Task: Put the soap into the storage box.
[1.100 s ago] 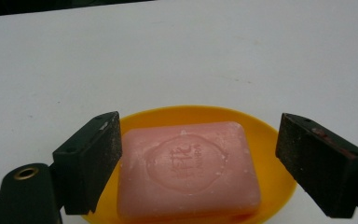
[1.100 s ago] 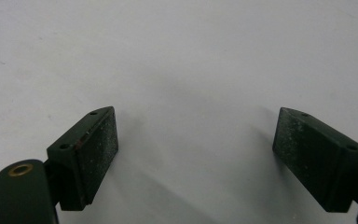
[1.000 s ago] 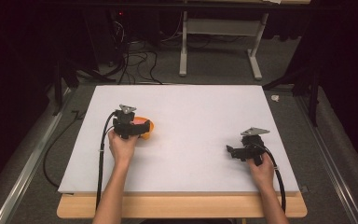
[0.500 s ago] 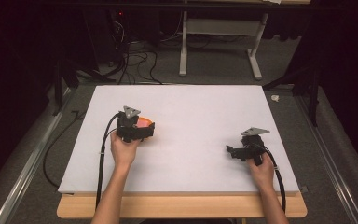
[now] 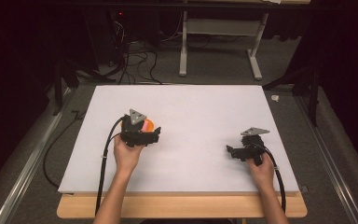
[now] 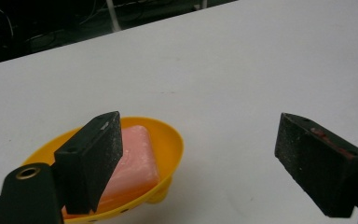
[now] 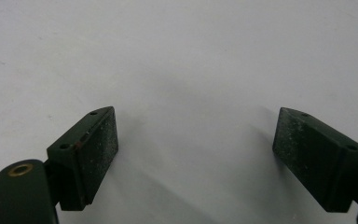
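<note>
— Item: pink soap (image 6: 133, 163) in yellow dish (image 6: 173, 140), at our left gripper's (image 5: 154, 136) nine o'clock; jaws apart, empty.
— Right gripper (image 5: 230, 150): apart too, over bare table (image 5: 200, 107). Step, we judge: approach; next, swing left onto soap.

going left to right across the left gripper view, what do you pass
Left jaw of the left gripper, with the pink soap in the yellow dish just beyond it → bare white table → right jaw, apart from the dish.
</note>
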`<action>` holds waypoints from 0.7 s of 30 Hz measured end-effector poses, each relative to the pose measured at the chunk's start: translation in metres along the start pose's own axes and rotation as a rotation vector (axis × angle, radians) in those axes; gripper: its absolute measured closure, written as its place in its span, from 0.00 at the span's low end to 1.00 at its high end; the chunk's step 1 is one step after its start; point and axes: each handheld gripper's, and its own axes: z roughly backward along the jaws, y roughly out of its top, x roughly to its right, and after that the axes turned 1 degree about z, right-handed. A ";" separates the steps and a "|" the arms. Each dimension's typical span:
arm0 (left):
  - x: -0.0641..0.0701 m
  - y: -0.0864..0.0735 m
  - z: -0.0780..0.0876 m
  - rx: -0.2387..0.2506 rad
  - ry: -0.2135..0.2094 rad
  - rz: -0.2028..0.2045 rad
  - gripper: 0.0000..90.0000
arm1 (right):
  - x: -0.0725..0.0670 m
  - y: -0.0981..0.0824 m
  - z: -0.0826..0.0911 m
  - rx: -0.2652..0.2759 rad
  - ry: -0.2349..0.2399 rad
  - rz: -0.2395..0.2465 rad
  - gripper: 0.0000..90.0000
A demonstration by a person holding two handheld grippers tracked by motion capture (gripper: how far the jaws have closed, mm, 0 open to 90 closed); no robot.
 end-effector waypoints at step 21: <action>0.017 -0.015 0.011 0.019 -0.071 -0.012 0.18 | 0.000 0.000 0.000 0.000 0.000 -0.001 0.16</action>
